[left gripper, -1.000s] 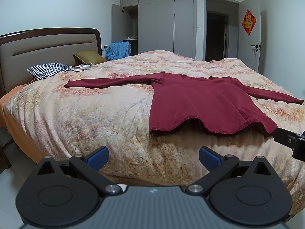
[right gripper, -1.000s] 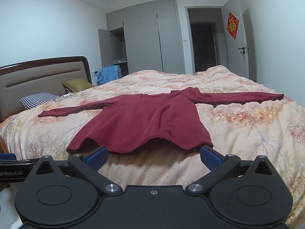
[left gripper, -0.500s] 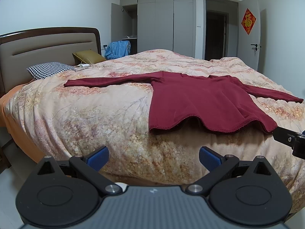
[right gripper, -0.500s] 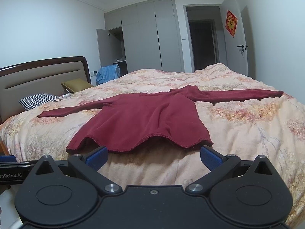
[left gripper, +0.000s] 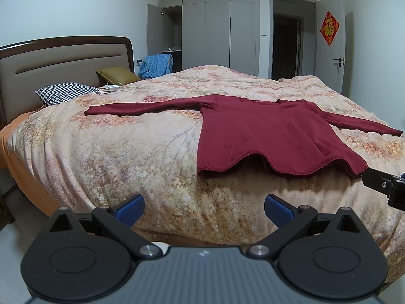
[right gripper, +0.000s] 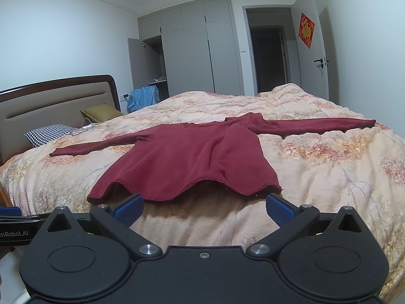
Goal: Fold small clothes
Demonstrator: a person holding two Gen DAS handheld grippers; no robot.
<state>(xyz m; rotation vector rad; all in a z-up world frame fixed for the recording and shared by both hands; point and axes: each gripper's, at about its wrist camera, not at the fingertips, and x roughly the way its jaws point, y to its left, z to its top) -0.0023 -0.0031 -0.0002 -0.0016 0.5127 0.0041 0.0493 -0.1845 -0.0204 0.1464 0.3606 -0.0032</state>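
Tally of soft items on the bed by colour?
Dark red: 1, the long-sleeved top
Black-and-white houndstooth: 1, a pillow
Olive-gold: 1, a pillow
Floral peach: 1, the duvet
Total: 4

A wide bed (left gripper: 106, 167) under a flowery peach quilt (right gripper: 329, 167) carries a dark red sweater (left gripper: 265, 136) spread flat with both sleeves out — near the headboard lie a checked pillow (left gripper: 63, 95), an olive cushion (left gripper: 117, 74) and a white charger (left gripper: 111, 86).

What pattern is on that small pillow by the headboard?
The pillow has a black-and-white houndstooth check. The left wrist view shows it best.
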